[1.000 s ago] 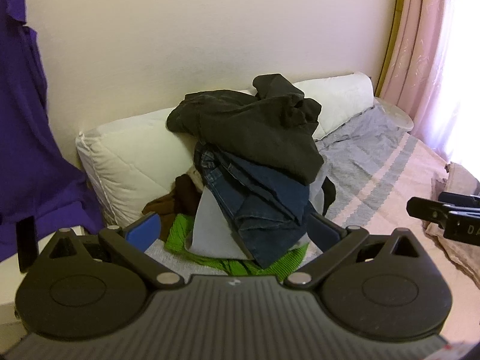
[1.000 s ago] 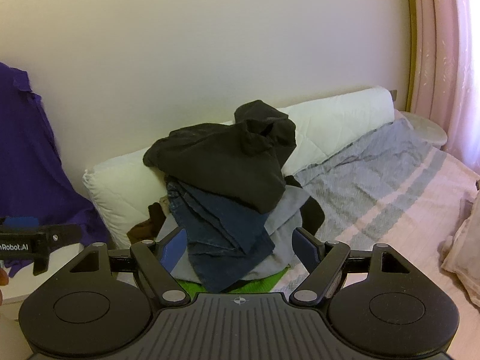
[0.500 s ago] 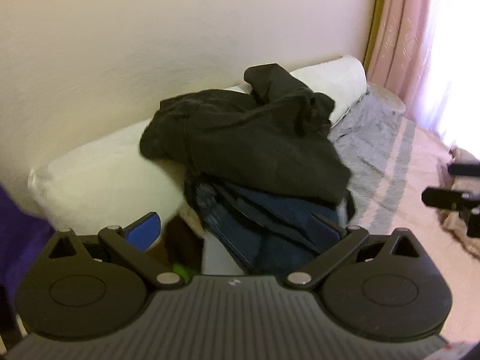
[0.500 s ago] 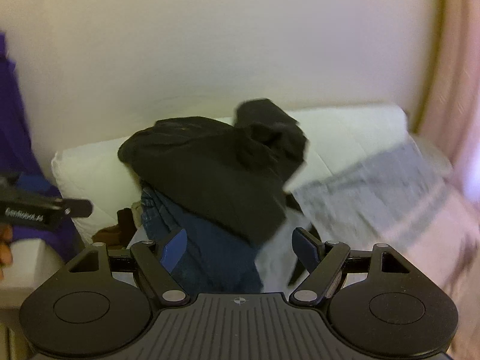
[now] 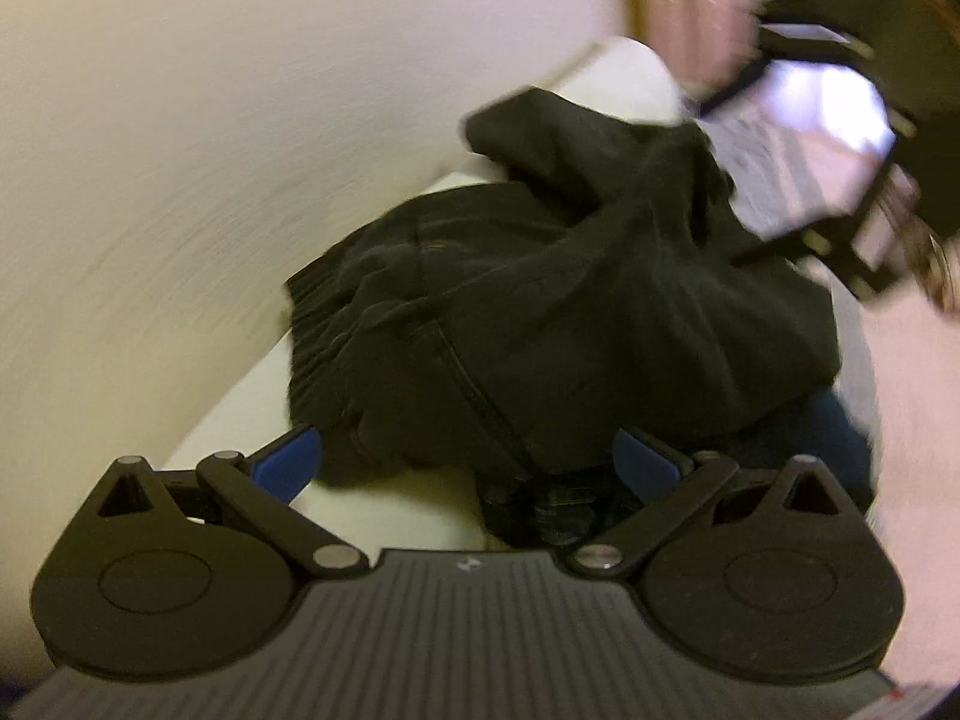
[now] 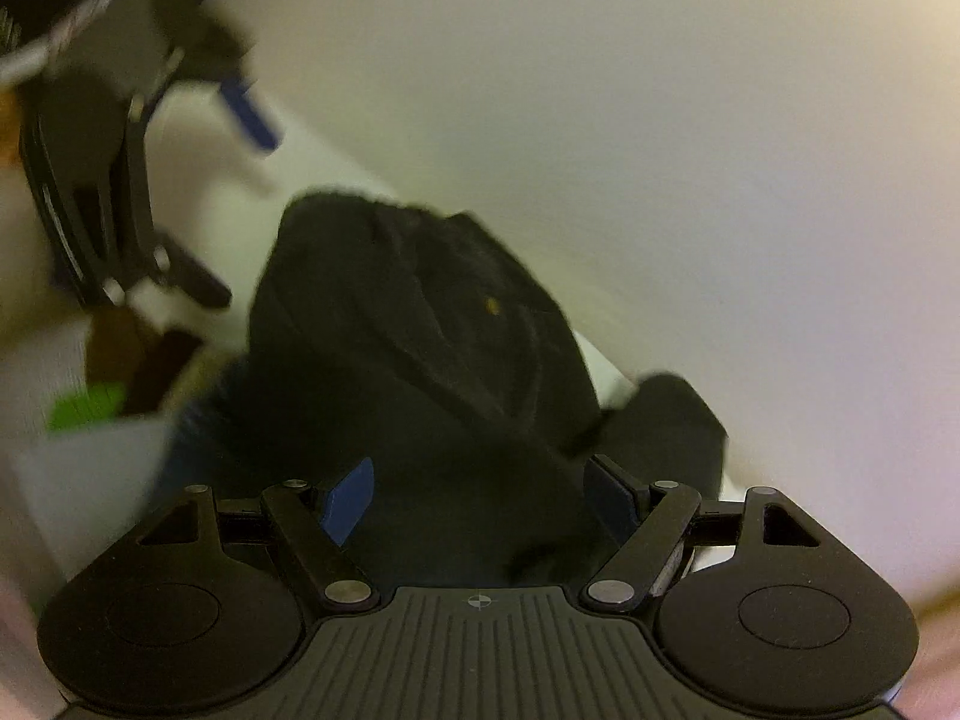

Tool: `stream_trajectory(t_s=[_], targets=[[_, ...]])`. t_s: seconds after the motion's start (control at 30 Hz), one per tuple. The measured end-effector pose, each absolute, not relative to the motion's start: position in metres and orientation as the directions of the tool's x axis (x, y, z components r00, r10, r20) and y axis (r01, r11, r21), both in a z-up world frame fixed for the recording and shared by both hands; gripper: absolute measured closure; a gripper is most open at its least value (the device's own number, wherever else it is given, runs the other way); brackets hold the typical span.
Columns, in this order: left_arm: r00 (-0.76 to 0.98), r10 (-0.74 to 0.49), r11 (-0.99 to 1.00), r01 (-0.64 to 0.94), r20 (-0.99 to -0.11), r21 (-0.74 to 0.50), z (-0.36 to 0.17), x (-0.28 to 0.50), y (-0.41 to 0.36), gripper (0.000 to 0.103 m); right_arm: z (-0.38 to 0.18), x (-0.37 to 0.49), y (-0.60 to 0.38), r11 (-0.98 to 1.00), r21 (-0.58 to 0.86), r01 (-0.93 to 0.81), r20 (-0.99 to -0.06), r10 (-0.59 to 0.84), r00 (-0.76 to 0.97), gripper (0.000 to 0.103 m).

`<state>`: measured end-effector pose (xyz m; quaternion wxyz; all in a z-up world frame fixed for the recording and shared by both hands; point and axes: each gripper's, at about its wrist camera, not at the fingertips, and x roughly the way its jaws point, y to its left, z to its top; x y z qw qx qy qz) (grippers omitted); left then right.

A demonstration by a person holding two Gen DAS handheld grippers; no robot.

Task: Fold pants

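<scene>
Two claws, left claw (image 5: 467, 461) and right claw (image 6: 477, 501), both spread wide, empty, hovering close over one crumpled black pair of pants (image 5: 558, 300) atop one clothes pile against one white pillow (image 5: 390, 510); farther back a second ago.

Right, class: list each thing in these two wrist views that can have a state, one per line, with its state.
black pants: crumpled, on top of the clothes pile, unfolded.
blue jeans: under the black pants, mostly hidden.
left gripper: open, jaws either side of the pants' edge, not clamped.
right gripper: open, black cloth between its jaws, not gripped.
</scene>
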<state>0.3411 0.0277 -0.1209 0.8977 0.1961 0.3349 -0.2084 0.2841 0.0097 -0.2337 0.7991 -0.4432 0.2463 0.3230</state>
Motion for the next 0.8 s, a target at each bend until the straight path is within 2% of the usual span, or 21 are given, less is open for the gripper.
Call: stream_trajectory(t_s=[0.1, 0.27, 0.3, 0.37, 0.43, 0.47, 0.57, 0.8], targets=[[0.689, -0.238, 0.781, 0.555, -0.684, 0.287, -0.135, 0.351, 0.028, 0.001, -0.256, 0.314, 0.024, 0.276, -0.574, -0.771, -0.725, 0.266, 0.635, 0.028], [0.67, -0.281, 0.751, 0.599, -0.687, 0.278, -0.149, 0.362, 0.038, 0.001, -0.287, 0.339, 0.027, 0.148, -0.532, -0.834, -0.805, 0.215, 0.552, 0.03], [0.665, -0.292, 0.746, 0.609, -0.688, 0.271, -0.151, 0.363, 0.04, 0.001, -0.289, 0.342, 0.027, 0.152, -0.519, -0.841, -0.815, 0.209, 0.541, 0.036], [0.649, -0.31, 0.748, 0.618, -0.694, 0.244, -0.152, 0.366, 0.042, 0.001, -0.286, 0.347, 0.026, 0.201, -0.472, -0.859, -0.84, 0.193, 0.507, 0.072], [0.653, -0.315, 0.74, 0.624, -0.689, 0.252, -0.149, 0.365, 0.04, 0.004, -0.281, 0.34, 0.02, 0.247, -0.5, -0.83, -0.817, 0.183, 0.546, 0.09], [0.654, -0.315, 0.736, 0.626, -0.688, 0.258, -0.147, 0.365, 0.037, 0.005, -0.275, 0.333, 0.017, 0.28, -0.499, -0.82, -0.809, 0.188, 0.557, 0.093], [0.679, -0.325, 0.746, 0.612, -0.659, 0.263, -0.13, 0.353, 0.028, 0.01, -0.251, 0.312, -0.003, 0.395, -0.487, -0.779, -0.769, 0.228, 0.597, 0.096], [0.731, -0.427, 0.733, 0.625, -0.532, 0.27, -0.062, 0.277, -0.016, 0.01, -0.169, 0.221, -0.079, 0.672, -0.435, -0.599, -0.644, 0.232, 0.729, 0.098]])
